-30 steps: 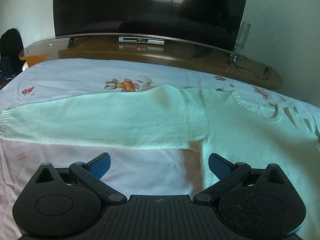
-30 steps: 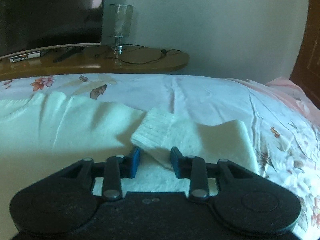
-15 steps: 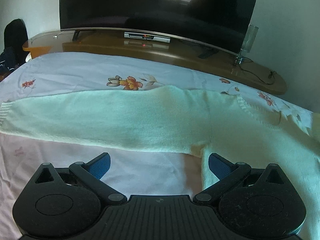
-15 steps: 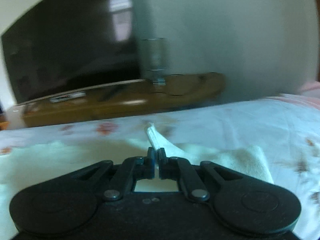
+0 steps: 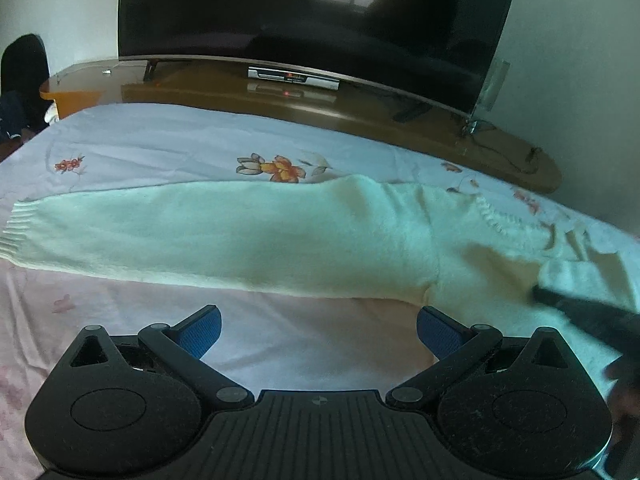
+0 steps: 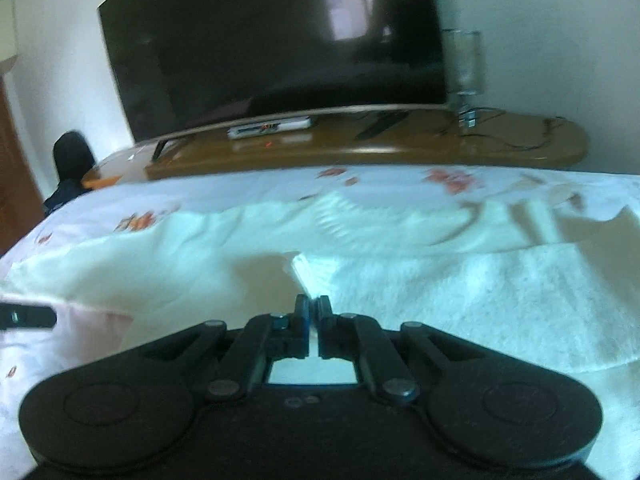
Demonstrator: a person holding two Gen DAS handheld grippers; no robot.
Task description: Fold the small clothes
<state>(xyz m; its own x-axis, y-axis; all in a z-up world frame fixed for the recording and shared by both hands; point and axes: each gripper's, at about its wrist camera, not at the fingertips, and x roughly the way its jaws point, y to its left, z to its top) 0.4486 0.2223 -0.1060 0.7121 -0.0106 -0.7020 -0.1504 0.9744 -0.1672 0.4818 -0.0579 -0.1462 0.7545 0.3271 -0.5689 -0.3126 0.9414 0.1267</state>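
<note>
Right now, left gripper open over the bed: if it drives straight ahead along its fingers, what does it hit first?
Probably the outstretched sleeve of the pale mint knitted sweater, lying across the path of the left gripper. Depth is unclear; a shallow heading might pass over it toward the floral bedsheet.

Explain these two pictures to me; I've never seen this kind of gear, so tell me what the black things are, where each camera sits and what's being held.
The black shapes at the bottom are two hand-held grippers, each carrying a wide-angle camera that looks along its fingers. The left gripper, seen from its own camera, has its blue-padded fingers spread wide and holds nothing. It hangs over a pale knit sweater spread on a flowered bedsheet, one sleeve stretched out sideways. The right gripper, seen from its camera, is shut on the ribbed cuff of the other sleeve, held over the sweater's body. Behind the bed stand a television and a wooden stand.
</note>
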